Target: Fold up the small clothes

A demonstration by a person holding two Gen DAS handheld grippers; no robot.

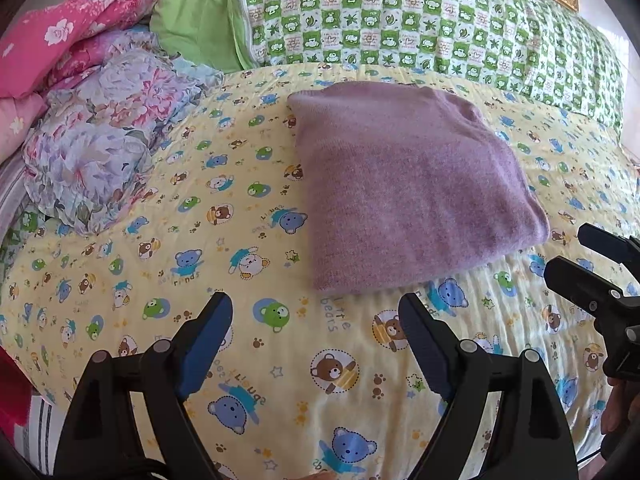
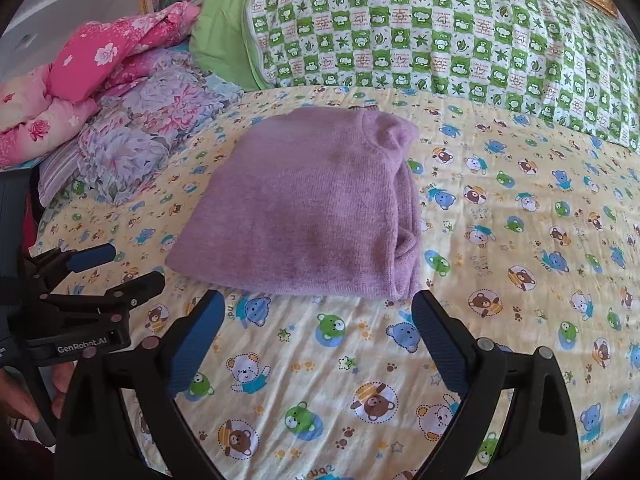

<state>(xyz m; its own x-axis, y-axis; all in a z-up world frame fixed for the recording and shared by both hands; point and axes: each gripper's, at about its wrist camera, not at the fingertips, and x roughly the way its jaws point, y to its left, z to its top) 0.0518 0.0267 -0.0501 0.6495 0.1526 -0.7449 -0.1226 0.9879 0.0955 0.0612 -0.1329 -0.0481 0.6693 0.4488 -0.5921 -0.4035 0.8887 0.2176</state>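
Note:
A folded lilac knit sweater (image 1: 408,184) (image 2: 308,208) lies flat on the yellow bear-print bedsheet (image 1: 168,280) (image 2: 500,260). My left gripper (image 1: 316,308) hovers just short of its near edge, jaws open wide, nothing between the blue pads. It also shows at the left edge of the right wrist view as the left gripper (image 2: 132,266). My right gripper (image 2: 318,306) stands open in front of the sweater's near edge, empty. The right gripper (image 1: 568,248) appears at the right edge of the left wrist view, beside the sweater's near right corner.
A green-and-white checked quilt (image 1: 420,20) (image 2: 440,32) lies across the back of the bed. Crumpled floral bedding (image 1: 104,132) (image 2: 136,136) and a pink flowered blanket (image 1: 64,36) (image 2: 96,60) are piled at the left. A hand (image 2: 24,396) holds the left gripper.

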